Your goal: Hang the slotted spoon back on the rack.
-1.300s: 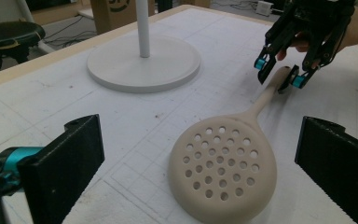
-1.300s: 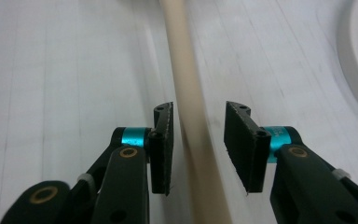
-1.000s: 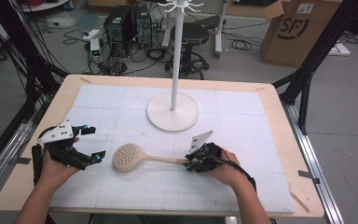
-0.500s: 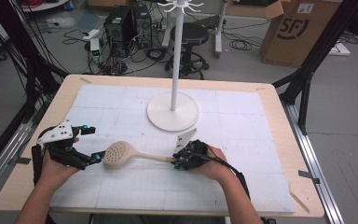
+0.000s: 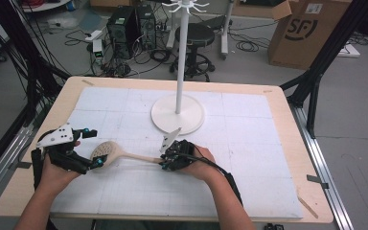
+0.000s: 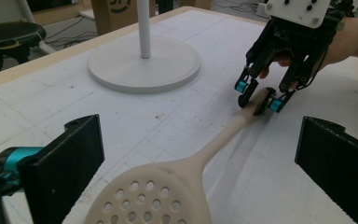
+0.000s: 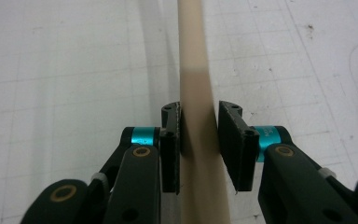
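A lab room w/ cables, computer towers and a cardboard box (image 5: 306,31) on the floor lies behind the tabletop (image 5: 57,108), which carries a white gridded mat (image 5: 249,153). On the mat, near the front, lies the beige slotted spoon (image 5: 106,152), flat, its perforated bowl toward the person's left and its handle pointing right. The right gripper (image 5: 163,160) is clamped on the handle end; in the right gripper view the pads squeeze the handle on both sides, probably so the spoon can be slid w/o lifting. The left gripper (image 5: 96,148) waits w/ jaws wide apart, one on each side of the bowl, not touching it; I judge it is placed to receive the bowl. Behind, apart from the spoon, stands the white hanger stand (image 5: 178,112) on its round base.
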